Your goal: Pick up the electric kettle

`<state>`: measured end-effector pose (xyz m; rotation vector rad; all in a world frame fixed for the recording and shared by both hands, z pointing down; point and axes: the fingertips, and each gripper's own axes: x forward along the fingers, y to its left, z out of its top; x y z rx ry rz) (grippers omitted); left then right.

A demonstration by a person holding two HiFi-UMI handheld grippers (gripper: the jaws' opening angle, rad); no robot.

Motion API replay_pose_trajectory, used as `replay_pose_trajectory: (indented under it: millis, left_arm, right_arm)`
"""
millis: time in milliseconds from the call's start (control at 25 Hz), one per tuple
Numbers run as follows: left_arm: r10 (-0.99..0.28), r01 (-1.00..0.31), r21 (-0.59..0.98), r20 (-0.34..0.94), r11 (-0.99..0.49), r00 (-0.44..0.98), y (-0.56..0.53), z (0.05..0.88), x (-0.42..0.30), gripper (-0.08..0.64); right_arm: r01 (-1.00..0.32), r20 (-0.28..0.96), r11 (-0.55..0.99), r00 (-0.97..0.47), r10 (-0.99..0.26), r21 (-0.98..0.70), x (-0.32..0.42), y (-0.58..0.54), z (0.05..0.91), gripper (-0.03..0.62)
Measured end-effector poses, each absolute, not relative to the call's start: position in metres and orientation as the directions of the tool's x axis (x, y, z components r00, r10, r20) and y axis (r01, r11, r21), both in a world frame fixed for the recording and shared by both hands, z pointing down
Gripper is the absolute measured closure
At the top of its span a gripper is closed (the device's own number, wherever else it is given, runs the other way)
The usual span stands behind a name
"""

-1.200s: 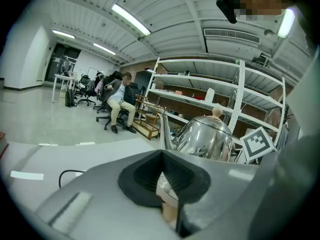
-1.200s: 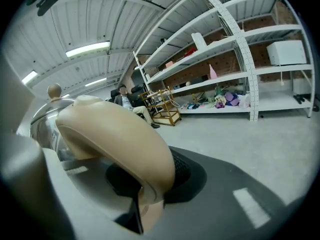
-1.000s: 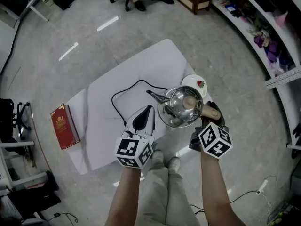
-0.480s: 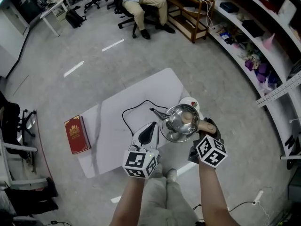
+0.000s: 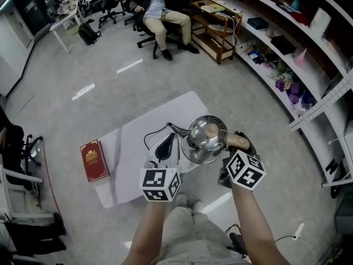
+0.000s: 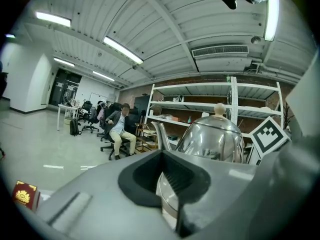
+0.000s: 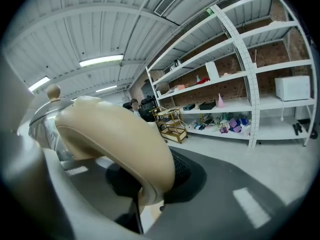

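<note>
The steel electric kettle (image 5: pixel 205 139) hangs above the white table (image 5: pixel 132 148), with its spout towards the far left. My right gripper (image 5: pixel 240 149) is shut on its beige handle (image 5: pixel 236 142). In the right gripper view that handle (image 7: pixel 110 139) fills the jaws of the right gripper (image 7: pixel 150 194), and the kettle body (image 7: pixel 42 124) lies to the left. My left gripper (image 5: pixel 170 143) is shut on nothing, just left of the kettle. In the left gripper view the kettle (image 6: pixel 215 139) shows right behind the left gripper (image 6: pixel 172 184).
A black power cord (image 5: pixel 156 135) lies looped on the table. On the floor to the left lies a red book (image 5: pixel 95 160). A person sits on an office chair (image 5: pixel 157 10) at the back, near a wooden rack (image 5: pixel 218 21). Shelves (image 5: pixel 309 65) run along the right.
The kettle stays in my right gripper, and both grippers have shifted slightly. The view has tilted to show more of the room. The white round base no longer shows beside the kettle.
</note>
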<state>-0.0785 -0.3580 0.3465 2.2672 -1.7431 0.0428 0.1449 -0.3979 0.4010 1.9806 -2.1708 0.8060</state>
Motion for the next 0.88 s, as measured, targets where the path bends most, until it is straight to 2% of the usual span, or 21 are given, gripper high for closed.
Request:
replay_pose_trajectory:
  millis: [280, 480, 880]
  left_arm:
    - [-0.946, -0.967, 0.218, 0.262, -0.134, 0.19, -0.333, 0.312, -0.091, 0.56]
    - [-0.956, -0.948, 0.269, 0.186, -0.17, 0.225, -0.324, 0.276, -0.092, 0.56]
    - [-0.964, -0.949, 0.23, 0.103, -0.216, 0.245, -0.324, 0.232, -0.092, 0.56]
  right_arm:
    - [-0.944, 0.397, -0.01, -0.128, -0.909, -0.328, 0.156, -0.378, 0.333, 0.506]
    - [-0.945, 0.442, -0.053, -0.101, -0.891, -0.324, 0.156, -0.361, 0.303, 0.506]
    - [-0.938, 0.327, -0.01, -0.11, -0.939, -0.346, 0.146, -0.346, 0.252, 0.508]
